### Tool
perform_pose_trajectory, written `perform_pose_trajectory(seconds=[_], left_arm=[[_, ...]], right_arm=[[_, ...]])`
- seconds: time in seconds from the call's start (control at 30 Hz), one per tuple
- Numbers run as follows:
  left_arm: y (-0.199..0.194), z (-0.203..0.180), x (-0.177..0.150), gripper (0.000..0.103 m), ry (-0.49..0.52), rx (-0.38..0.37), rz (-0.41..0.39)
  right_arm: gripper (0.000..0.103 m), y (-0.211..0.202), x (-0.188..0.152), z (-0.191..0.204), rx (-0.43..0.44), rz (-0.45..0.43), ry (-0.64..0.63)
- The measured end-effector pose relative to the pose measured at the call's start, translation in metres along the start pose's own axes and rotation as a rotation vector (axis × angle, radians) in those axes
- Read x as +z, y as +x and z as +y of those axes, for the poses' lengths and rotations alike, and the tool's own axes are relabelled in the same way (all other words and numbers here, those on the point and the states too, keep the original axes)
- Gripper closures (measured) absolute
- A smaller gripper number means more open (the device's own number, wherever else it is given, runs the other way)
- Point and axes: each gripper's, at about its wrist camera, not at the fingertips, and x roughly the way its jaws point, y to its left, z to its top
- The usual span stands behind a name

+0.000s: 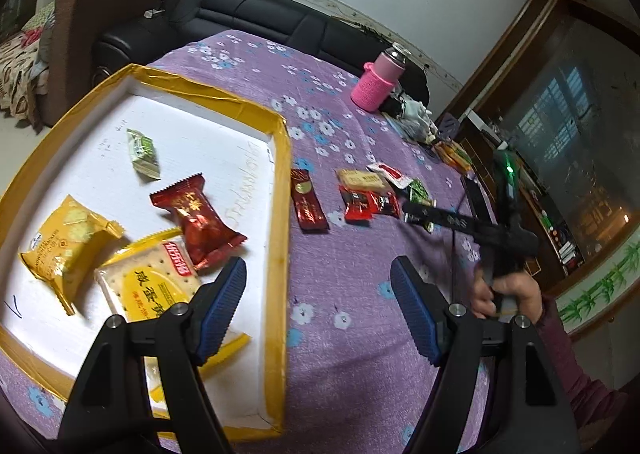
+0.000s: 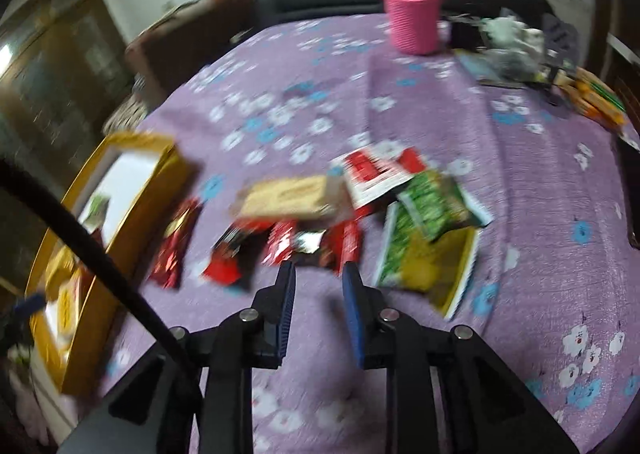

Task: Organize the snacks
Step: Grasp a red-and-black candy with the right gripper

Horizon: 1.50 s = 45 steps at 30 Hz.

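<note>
Your right tongs (image 2: 318, 274) are nearly together and empty — part them, then straddle the red snack packet (image 2: 280, 244); left tongs (image 1: 318, 278) stay apart over the tray (image 1: 280, 189).

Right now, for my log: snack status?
Left gripper open, empty. Right gripper narrow, empty, near loose red packets. Four snacks in yellow-edged tray. Nothing blocking.
</note>
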Motion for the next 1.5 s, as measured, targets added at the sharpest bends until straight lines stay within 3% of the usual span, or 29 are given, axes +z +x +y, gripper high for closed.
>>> perform_pose_trajectory(seconds=[0.07, 0.23, 0.33, 0.37, 0.43, 0.5, 0.67, 0.83, 1.13, 1.43, 1.5], left_arm=[[0.000, -0.004, 0.000, 0.028, 0.010, 0.011, 0.003], [0.004, -0.011, 0.000, 0.028, 0.028, 0.028, 0.020], [0.007, -0.016, 0.001, 0.028, 0.043, 0.032, 0.030], [0.009, -0.019, 0.001, 0.028, 0.053, 0.034, 0.034], [0.011, -0.023, 0.001, 0.028, 0.069, 0.038, 0.040], [0.015, -0.029, 0.003, 0.028, 0.087, 0.041, 0.045], [0.031, -0.047, 0.007, 0.028, 0.133, 0.026, 0.066], [0.057, -0.060, 0.011, 0.028, 0.137, 0.032, 0.117], [0.103, -0.072, 0.028, 0.028, 0.162, 0.119, 0.134], [0.161, -0.082, 0.046, 0.029, 0.246, 0.202, 0.180], [0.180, -0.090, 0.046, 0.042, 0.288, 0.208, 0.211]], right_arm=[[0.073, 0.006, 0.002, 0.000, -0.027, -0.021, 0.026], [0.050, 0.031, 0.016, 0.003, -0.037, -0.016, 0.092], [0.041, 0.042, 0.023, 0.016, -0.072, -0.029, 0.059], [0.043, 0.043, 0.022, 0.022, -0.093, -0.027, 0.032], [0.067, 0.043, 0.016, 0.033, -0.148, -0.019, -0.051], [0.074, 0.038, 0.012, 0.031, -0.132, -0.007, -0.061], [0.075, 0.021, -0.006, 0.013, -0.104, -0.013, -0.002], [0.076, -0.002, -0.019, -0.006, -0.019, -0.066, 0.083], [0.076, -0.015, -0.025, -0.027, 0.081, -0.095, 0.171], [0.076, -0.015, -0.024, -0.031, 0.099, -0.084, 0.184], [0.076, -0.016, -0.024, -0.031, 0.103, -0.086, 0.187]])
